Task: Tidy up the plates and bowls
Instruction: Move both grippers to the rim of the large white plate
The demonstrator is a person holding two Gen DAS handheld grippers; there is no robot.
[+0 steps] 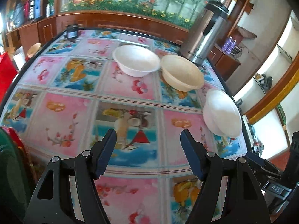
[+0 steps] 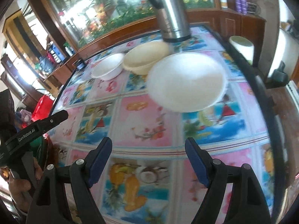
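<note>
Both grippers' fingers (image 2: 148, 160) spread, empty. Three bowls loose on table (image 1: 74, 112): nearest white bowl (image 2: 186, 82), beige bowl (image 2: 147, 56), far white bowl (image 2: 108, 69). Best: pinch near rim, nest gently.

Left gripper (image 1: 148, 139): jaws spread wide apart with nothing between them, blue-padded fingers (image 1: 105, 152) pointing forward and steeply downward.
Right gripper (image 2: 148, 147): jaws parted wide and empty, blue-padded fingers (image 2: 99, 160) angled forward and down at a similar slope.
Left hand (image 2: 18, 188): seen at the left edge of the right wrist view, wrapped around the black handle of its gripper; only part of it shows.
Spacing: the two grippers sit side by side, apart from each other.
</note>
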